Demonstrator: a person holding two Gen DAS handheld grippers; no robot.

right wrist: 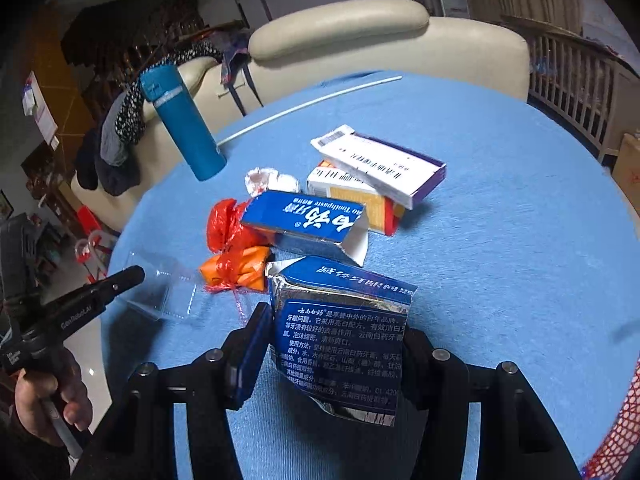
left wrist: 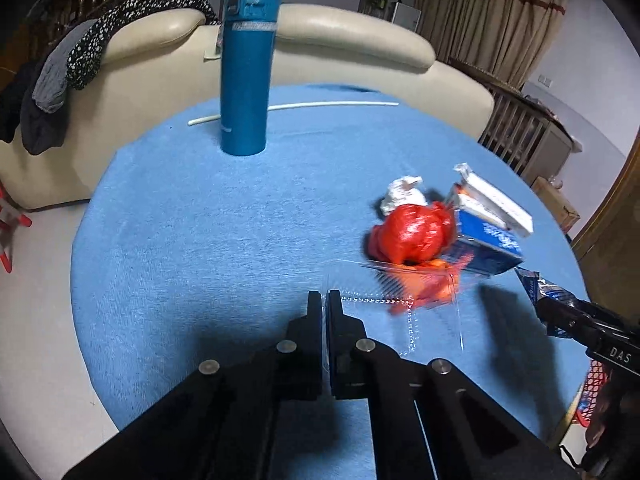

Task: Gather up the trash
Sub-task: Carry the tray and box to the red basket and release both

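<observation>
My left gripper (left wrist: 325, 300) is shut on the edge of a clear plastic container (left wrist: 416, 304), also seen in the right wrist view (right wrist: 168, 292). My right gripper (right wrist: 336, 320) is shut on a torn blue toothpaste box (right wrist: 340, 340), held above the blue table. On the table lie a red plastic bag (left wrist: 412, 236), an orange bag (right wrist: 236, 268), a crumpled white tissue (right wrist: 268, 180), another blue toothpaste box (right wrist: 308, 220), an orange-white box (right wrist: 360, 196) and a white-purple box (right wrist: 384, 164) on top of it.
A tall blue flask (left wrist: 246, 72) stands at the far left of the round blue table (left wrist: 200, 220). A white straw (left wrist: 332, 106) lies at the far edge. A cream sofa (left wrist: 352, 48) stands behind. Red netting (right wrist: 620, 432) is at the right.
</observation>
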